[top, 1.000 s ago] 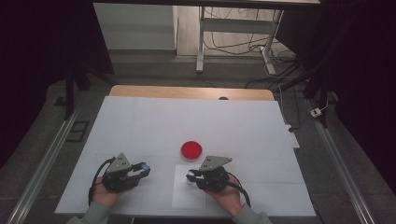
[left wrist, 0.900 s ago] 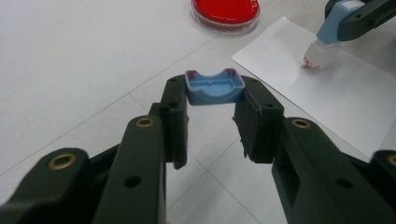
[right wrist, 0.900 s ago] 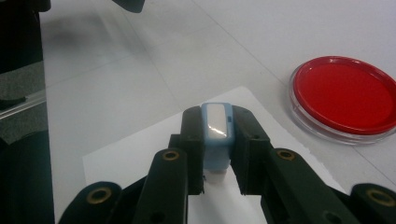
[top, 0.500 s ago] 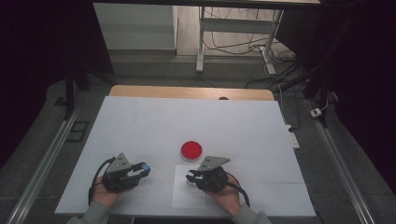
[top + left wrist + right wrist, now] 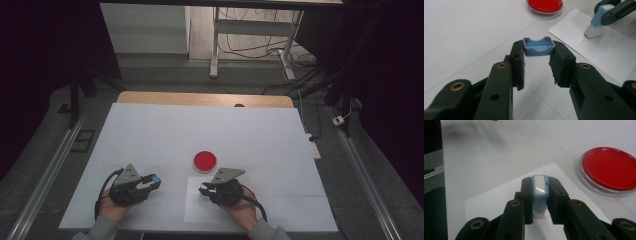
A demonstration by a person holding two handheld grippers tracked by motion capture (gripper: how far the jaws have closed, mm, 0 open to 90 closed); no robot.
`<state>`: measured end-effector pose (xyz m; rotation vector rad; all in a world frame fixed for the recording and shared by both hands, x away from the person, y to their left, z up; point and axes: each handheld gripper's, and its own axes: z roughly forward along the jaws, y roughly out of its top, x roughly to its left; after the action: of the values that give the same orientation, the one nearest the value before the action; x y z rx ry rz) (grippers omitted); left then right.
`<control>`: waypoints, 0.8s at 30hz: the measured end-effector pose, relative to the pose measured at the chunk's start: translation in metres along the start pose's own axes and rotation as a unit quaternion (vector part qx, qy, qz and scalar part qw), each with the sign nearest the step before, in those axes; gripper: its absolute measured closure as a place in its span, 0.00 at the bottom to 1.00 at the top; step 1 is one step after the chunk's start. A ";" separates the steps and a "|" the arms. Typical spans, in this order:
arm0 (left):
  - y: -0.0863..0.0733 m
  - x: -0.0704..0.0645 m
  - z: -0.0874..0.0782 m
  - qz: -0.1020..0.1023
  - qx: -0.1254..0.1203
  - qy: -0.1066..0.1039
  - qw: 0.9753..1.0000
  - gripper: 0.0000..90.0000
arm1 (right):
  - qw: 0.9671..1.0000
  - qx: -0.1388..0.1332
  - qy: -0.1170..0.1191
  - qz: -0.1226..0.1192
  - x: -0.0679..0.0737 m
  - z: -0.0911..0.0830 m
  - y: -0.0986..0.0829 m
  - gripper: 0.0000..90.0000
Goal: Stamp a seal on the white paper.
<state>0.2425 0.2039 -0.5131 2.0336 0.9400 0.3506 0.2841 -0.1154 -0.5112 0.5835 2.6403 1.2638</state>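
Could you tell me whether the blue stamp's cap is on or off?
Off: left gripper holds the cap, right gripper presses the stamp on paper.

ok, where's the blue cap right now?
Blue cap is clamped in the left gripper, left of the paper sheet and near the red dish.

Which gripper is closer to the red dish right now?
Right. The right gripper sits just below the red dish; the left gripper is farther off to the dish's lower left.
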 end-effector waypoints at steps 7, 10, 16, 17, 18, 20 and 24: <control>0.000 0.000 0.000 0.000 0.000 0.000 1.000 0.73 | 1.000 0.002 -0.001 0.000 0.000 0.000 0.000 0.84; 0.000 0.000 0.000 0.000 0.000 0.000 1.000 0.73 | 1.000 0.000 0.002 0.001 0.000 0.000 0.000 0.84; 0.000 0.000 0.000 0.000 0.000 0.000 1.000 0.73 | 1.000 0.001 0.001 0.002 0.001 0.001 0.000 0.84; 0.000 0.000 0.000 0.000 0.000 0.000 1.000 0.73 | 1.000 0.001 0.001 0.002 0.001 0.001 0.000 0.84; 0.000 0.000 0.000 0.000 0.000 0.000 1.000 0.73 | 1.000 0.003 0.000 0.001 0.001 0.000 0.000 0.84; 0.000 0.000 0.000 0.000 0.000 -0.001 1.000 0.73 | 1.000 0.005 0.000 0.000 0.001 0.001 0.001 0.84; 0.000 0.000 0.000 -0.001 0.000 -0.001 1.000 0.73 | 1.000 0.015 -0.004 -0.003 0.003 0.002 0.001 0.84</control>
<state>0.2424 0.2037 -0.5131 2.0321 0.9406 0.3488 0.2826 -0.1124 -0.5121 0.5823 2.6569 1.2186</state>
